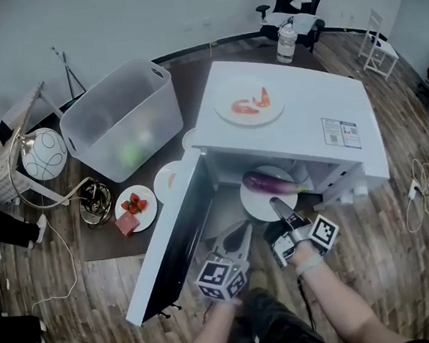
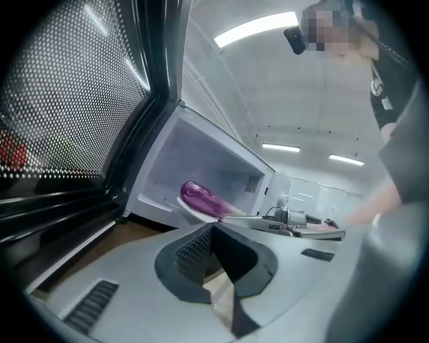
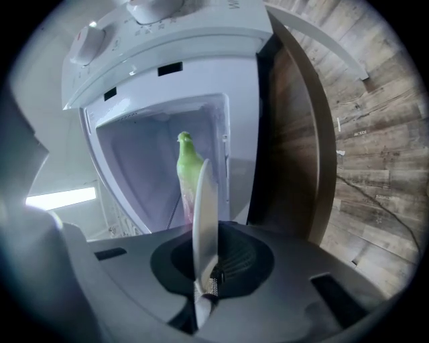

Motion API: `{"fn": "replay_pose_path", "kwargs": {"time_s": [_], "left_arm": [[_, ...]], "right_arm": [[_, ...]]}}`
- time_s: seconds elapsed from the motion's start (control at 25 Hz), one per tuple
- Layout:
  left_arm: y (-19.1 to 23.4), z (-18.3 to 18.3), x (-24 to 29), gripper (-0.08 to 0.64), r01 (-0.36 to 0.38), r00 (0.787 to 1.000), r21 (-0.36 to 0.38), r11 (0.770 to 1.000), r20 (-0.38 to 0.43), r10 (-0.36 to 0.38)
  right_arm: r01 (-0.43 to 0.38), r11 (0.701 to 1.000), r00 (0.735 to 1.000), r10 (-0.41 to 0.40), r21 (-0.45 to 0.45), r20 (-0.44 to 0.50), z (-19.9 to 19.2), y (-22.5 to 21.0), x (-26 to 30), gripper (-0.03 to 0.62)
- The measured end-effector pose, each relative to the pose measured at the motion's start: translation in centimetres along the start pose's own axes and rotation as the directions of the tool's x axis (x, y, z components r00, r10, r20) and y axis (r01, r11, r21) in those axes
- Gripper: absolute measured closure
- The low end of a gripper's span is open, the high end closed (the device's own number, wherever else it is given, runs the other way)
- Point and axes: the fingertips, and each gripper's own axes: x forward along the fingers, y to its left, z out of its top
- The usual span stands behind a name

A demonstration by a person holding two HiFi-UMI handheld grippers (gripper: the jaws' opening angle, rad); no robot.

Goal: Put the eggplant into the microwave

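- The white microwave (image 1: 320, 96) stands with its mouth facing the person, and its door (image 1: 173, 246) is swung wide to the left.
- A white plate (image 1: 259, 204) lies across the threshold, the far half inside the cavity and the near rim still sticking out.
- The eggplant (image 1: 270, 183) rests on that plate, about at the mouth. Its long axis runs left to right across the opening (green stem to the right).
- The right claw (image 1: 276, 203) is clamped on the plate's near rim. The eggplant lies just beyond its tips, crosswise to the way it points, so pushing the plate straight in should seat it.
- The left claw (image 1: 242, 234) hangs just left of it, beside the door and farther from the eggplant. Its tips seem to be together on nothing.
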Motion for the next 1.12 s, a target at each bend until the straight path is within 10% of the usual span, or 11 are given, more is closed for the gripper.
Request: {"fn": "replay_pose_path", "kwargs": {"time_s": [1.12], "left_arm": [[-0.5, -0.1, 4.7, 0.555, 0.068, 0.997, 0.056, 0.996, -0.04, -0.066]], "right_arm": [[0.006, 0.997, 0.999, -0.003, -0.073, 0.039, 2.2, -0.6, 2.7, 0.581]]}}
